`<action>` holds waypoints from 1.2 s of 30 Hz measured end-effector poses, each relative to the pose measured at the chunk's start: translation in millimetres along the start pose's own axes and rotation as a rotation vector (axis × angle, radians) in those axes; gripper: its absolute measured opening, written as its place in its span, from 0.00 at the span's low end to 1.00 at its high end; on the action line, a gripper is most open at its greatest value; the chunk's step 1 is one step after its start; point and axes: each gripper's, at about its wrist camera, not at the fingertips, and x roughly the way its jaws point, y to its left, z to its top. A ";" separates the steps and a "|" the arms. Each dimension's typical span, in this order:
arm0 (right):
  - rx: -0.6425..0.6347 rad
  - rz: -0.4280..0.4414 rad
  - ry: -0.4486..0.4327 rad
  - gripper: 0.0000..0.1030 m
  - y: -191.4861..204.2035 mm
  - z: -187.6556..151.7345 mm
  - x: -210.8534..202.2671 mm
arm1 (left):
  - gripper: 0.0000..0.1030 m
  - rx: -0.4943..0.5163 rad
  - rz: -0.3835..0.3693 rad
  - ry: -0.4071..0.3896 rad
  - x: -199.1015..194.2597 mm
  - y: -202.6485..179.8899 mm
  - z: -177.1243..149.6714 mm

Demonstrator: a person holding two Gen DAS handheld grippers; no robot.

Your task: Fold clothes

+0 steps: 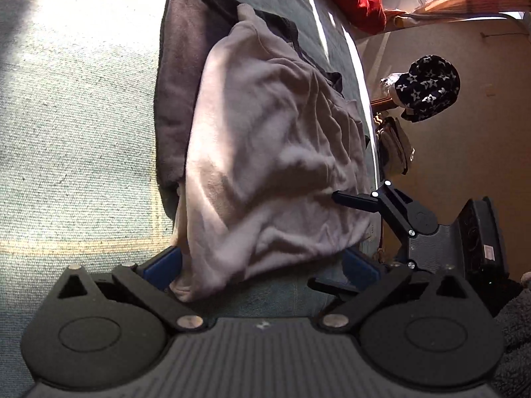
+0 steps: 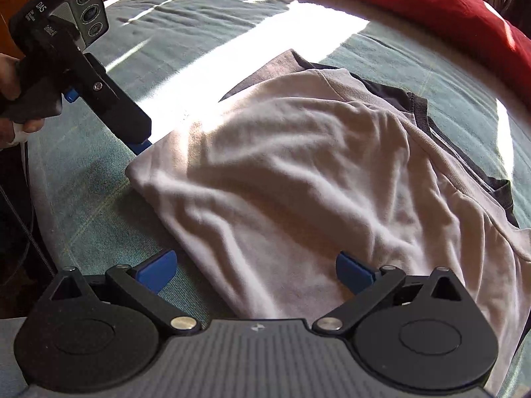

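Left wrist view puts your left gripper (image 1: 262, 267) with its blue-padded jaws spread wide, and the near hem of the pale pinkish-white cotton T-shirt (image 1: 265, 152) lies right between them, its corner drooping just inside the left pad. That shirt lies crumpled on top of a dark grey-brown garment (image 1: 179, 66), which shows beyond the jaws and to their left, all on the grey-green woven bed cover (image 1: 73, 116). Your right gripper (image 1: 345, 199) shows off to the right of the jaws, at the shirt's edge.

From the right wrist view, your right gripper (image 2: 257, 270) also stands with its jaws spread, the shirt's (image 2: 298, 172) near edge lying between the pads and running under the right one. Your left gripper (image 2: 141, 144) sits ahead and to the left, its tip at the shirt's far-left corner. A red blanket (image 2: 431, 10) lies well beyond the jaws.
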 end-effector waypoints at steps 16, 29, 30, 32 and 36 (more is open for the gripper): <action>-0.042 0.034 -0.020 1.00 6.7 -3.6 0.2 | 0.99 0.051 0.046 0.111 36.6 -12.1 14.0; -0.009 0.299 0.032 1.00 20.7 -6.8 16.2 | 0.98 -0.024 0.004 0.075 34.0 -21.8 14.8; 0.010 0.308 0.057 1.00 20.3 -9.6 21.0 | 0.98 -0.030 0.027 0.097 40.6 -20.4 10.6; 0.027 0.311 0.081 1.00 19.0 -15.9 23.5 | 0.98 -0.042 0.072 0.143 53.6 -17.7 2.2; 0.030 0.316 0.076 1.00 8.6 -21.0 10.1 | 0.98 -0.069 0.082 0.126 42.3 -19.0 -7.0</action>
